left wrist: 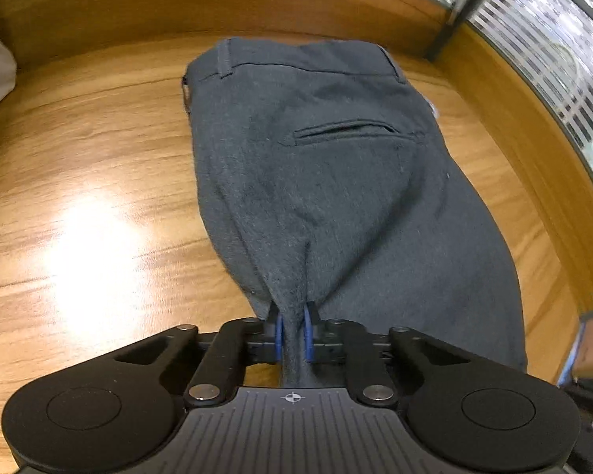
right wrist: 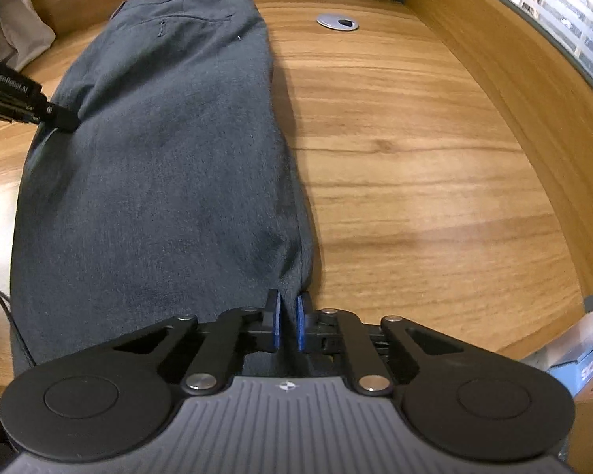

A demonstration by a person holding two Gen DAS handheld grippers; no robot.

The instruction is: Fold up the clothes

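Both grippers' jaws clamped on trousers (left wrist: 316, 181); cable grommet (right wrist: 337, 22) & boxes (right wrist: 588, 363) nearby.

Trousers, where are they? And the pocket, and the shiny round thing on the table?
Trousers (right wrist: 170, 166): right wrist view, on the middle of the grey cloth.
Pocket (left wrist: 345, 131): left wrist view, on the dark slit of the back pocket.
Shiny round thing (right wrist: 328, 21): right wrist view, on the metal rim beside its hole.

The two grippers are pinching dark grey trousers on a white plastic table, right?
Not quite. The table is brown wood, as the right wrist view shows. The left gripper and right gripper do pinch the dark grey trousers.
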